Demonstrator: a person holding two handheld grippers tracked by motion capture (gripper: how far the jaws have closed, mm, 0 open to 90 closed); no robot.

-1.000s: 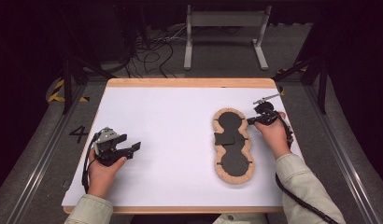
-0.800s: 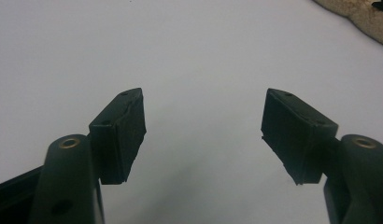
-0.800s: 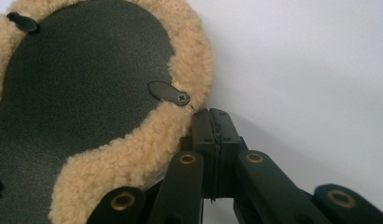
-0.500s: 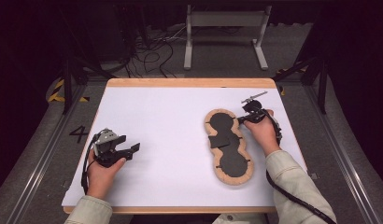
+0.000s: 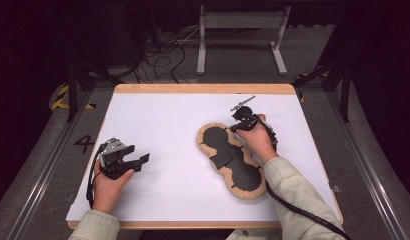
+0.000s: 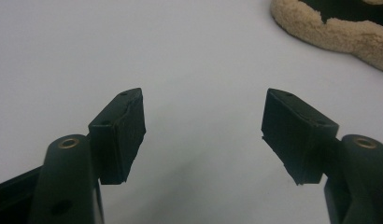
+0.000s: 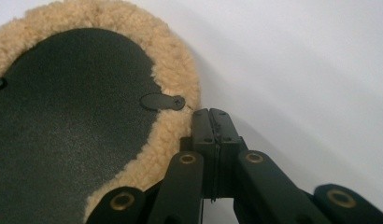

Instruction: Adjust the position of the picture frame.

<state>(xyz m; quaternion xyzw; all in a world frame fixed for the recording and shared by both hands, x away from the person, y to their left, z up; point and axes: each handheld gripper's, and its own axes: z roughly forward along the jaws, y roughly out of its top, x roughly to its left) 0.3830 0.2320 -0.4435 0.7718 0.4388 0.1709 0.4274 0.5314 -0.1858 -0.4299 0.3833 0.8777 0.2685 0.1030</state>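
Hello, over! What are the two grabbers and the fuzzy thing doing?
Left gripper open, nothing between. Right gripper shut at fleece pad's fuzzy edge. Nothing in the way.

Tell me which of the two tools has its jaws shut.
The right tool, beside the fleece-trimmed black piece: its jaws press flat together with nothing visibly between them. The left tool holds its jaws wide apart over bare white table.
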